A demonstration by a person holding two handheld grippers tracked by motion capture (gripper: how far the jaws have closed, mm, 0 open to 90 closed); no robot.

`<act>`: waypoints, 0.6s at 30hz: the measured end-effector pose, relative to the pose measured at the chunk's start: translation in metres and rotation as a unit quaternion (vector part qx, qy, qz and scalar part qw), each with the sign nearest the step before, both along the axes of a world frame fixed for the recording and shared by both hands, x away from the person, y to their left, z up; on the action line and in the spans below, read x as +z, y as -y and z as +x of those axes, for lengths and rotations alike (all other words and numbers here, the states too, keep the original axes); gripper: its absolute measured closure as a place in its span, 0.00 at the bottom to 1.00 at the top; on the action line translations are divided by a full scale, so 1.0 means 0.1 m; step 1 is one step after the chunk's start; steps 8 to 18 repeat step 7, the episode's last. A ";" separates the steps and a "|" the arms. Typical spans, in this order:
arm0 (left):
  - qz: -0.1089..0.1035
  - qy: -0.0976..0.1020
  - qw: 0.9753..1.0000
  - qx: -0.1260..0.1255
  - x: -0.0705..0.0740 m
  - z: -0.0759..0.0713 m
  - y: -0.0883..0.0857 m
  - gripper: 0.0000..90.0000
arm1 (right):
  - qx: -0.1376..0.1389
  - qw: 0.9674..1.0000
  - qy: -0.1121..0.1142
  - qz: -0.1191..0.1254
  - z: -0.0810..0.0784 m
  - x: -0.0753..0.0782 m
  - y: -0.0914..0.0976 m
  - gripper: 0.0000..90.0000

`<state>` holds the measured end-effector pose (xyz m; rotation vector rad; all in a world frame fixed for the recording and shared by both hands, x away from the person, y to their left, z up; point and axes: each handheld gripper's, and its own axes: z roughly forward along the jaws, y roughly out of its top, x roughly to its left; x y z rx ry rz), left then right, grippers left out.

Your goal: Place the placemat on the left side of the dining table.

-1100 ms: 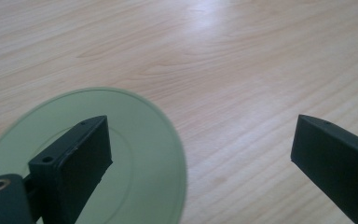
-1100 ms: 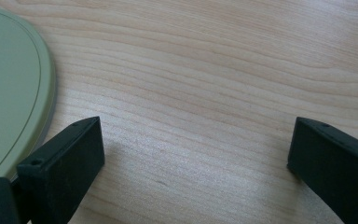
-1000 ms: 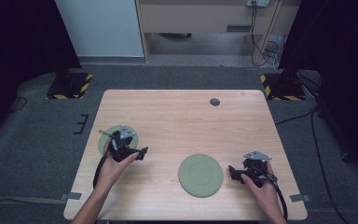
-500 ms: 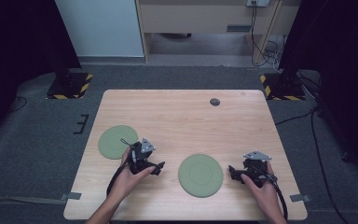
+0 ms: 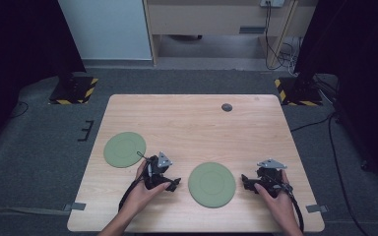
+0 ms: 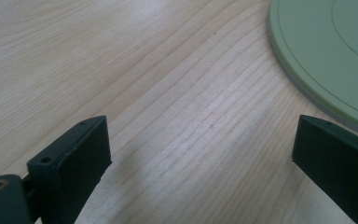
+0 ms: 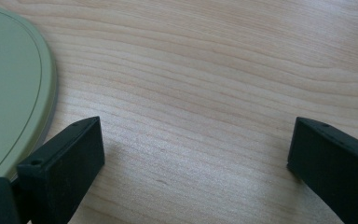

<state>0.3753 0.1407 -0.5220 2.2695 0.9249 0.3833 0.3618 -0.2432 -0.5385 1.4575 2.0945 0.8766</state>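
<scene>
I have both tools low over the tabletop (image 5: 197,123), flanking the near green plate (image 5: 211,184), which lies flat near the front edge, right side up. My left hand-held gripper (image 5: 173,184) sits just beside the plate's left rim with its jaws spread wide and empty; in the left gripper view that rim (image 6: 326,56) curves in at upper right, close to one jaw. My right hand-held gripper (image 5: 246,181) is near the opposite rim, jaws equally wide, nothing held; the right gripper view shows the plate edge (image 7: 14,93) at left. I judge this flanking sets up a two-sided pick. Being round, the plate has no long axis or heading. A second green plate (image 5: 124,149) rests apart at the left.
</scene>
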 end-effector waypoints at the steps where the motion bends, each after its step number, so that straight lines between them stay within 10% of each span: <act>1: -0.002 -0.001 1.000 0.001 -0.01 0.00 0.01 0.04 | 0.000 1.000 0.000 0.000 0.00 0.00 0.00 0.04; 18: -0.020 0.001 1.000 -0.001 -0.13 -0.01 0.01 0.00 | 0.001 1.000 0.000 0.000 0.00 0.00 0.00 0.04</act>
